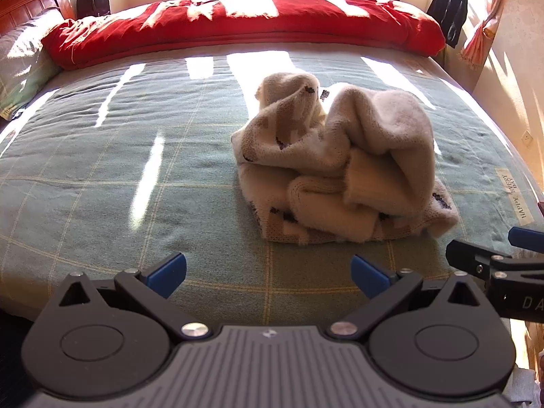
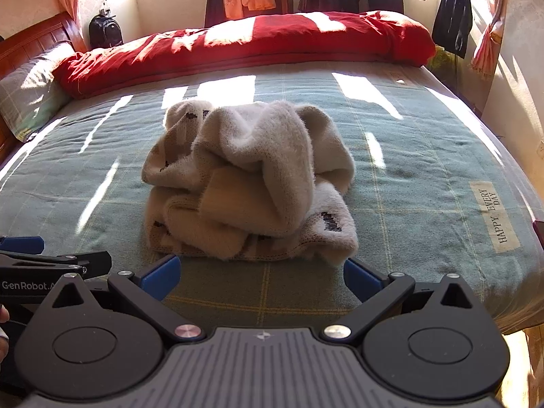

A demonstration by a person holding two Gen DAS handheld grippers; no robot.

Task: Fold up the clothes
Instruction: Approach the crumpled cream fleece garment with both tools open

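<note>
Here, a cream knitted sweater (image 1: 340, 166) with dark flecks lies crumpled in a heap on the green checked bedspread (image 1: 119, 176), at about one o'clock from the left gripper (image 1: 268, 273) and at twelve o'clock, just ahead, from the right gripper (image 2: 261, 277). Both grippers hover over the near edge of the bed with their blue-tipped fingers (image 2: 163, 272) spread wide, released and gripping nothing, neither touching the garment. Beyond the sweater, at twelve o'clock, a red quilt (image 1: 238, 23) lies bunched across the far side.
</note>
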